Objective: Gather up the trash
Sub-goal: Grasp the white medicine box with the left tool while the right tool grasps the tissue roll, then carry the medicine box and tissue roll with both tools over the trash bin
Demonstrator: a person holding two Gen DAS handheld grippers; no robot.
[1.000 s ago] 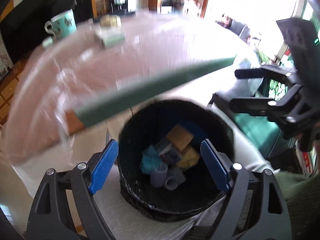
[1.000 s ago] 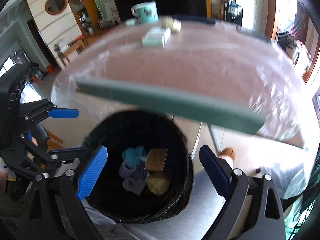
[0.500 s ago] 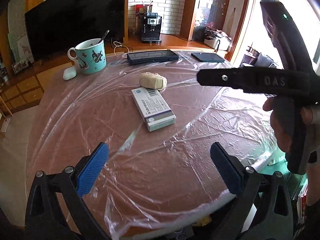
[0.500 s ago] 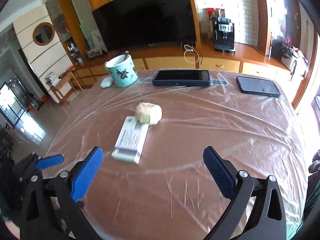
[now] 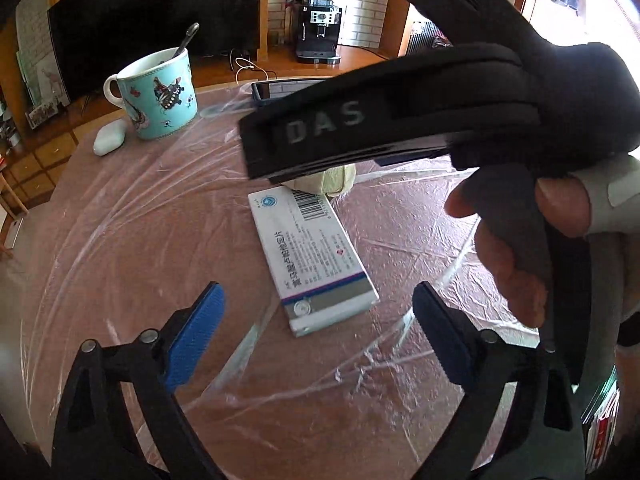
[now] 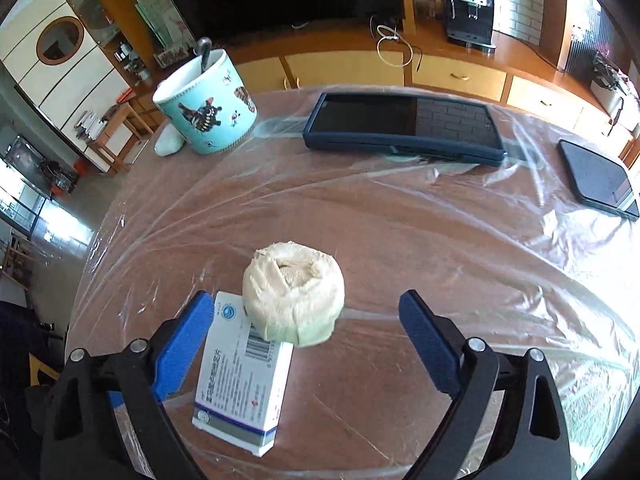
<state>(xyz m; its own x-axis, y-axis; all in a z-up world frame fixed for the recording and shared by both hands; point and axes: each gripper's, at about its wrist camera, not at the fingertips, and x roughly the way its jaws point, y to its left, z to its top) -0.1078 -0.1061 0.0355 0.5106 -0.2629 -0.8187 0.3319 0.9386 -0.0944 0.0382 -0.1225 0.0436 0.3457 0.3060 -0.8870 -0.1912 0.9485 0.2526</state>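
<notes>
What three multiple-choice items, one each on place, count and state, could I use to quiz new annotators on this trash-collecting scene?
1. Where is the pale crumpled paper wad relative to the white cardboard medicine box?
A. Touching the box's barcode end
B. Inside the mug
C. On the tablet

2. How many dark flat screen devices lie on the plastic-covered round table?
A. None
B. Two
C. Four

3. How does the right gripper stand?
A. Shut on the box
B. Shut on the wad
C. Open, holding nothing

Key: 1 A, the wad sits against the barcode end; 2 B, a blue-cased tablet and a smaller black device; 3 C, its blue pads stand apart and touch neither item, jaws having just been closing.
</notes>
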